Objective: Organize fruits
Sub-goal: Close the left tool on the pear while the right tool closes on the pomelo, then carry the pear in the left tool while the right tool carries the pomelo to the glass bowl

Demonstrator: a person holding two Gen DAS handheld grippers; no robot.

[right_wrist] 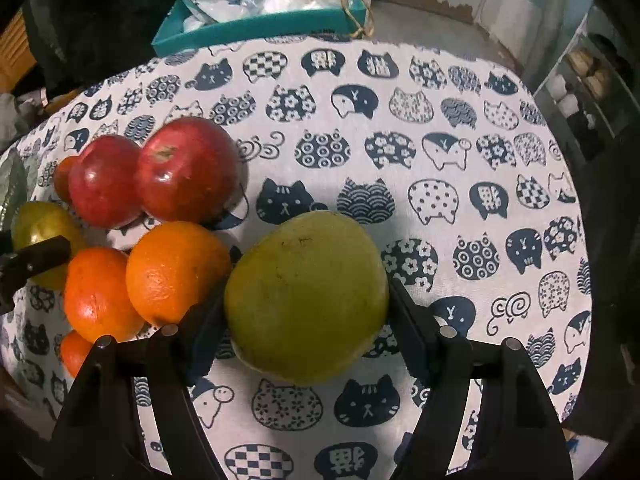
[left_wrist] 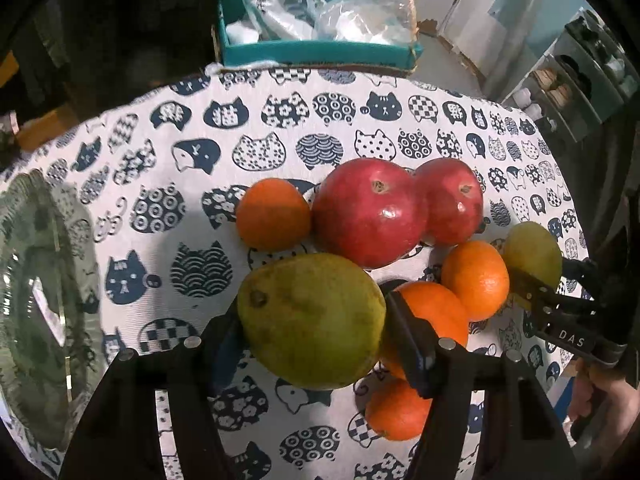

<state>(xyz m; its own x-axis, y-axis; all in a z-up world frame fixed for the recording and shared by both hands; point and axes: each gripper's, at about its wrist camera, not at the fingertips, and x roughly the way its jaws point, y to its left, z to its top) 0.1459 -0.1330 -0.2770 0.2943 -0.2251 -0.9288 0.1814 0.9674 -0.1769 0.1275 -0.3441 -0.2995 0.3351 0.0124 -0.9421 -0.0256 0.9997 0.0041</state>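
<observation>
Left gripper (left_wrist: 312,320) clamps green pear (left_wrist: 310,318); right gripper (right_wrist: 306,300) clamps second green pear (right_wrist: 306,296). Both pears beside oranges (right_wrist: 176,270) and red apples (right_wrist: 186,168) clustered on cat-print tablecloth (right_wrist: 400,120). Glass plate (left_wrist: 36,304) far left.

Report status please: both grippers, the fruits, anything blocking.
Left gripper shut on a green fruit. Right gripper shut on the other green fruit. Oranges crowd beside both; apples behind.
</observation>
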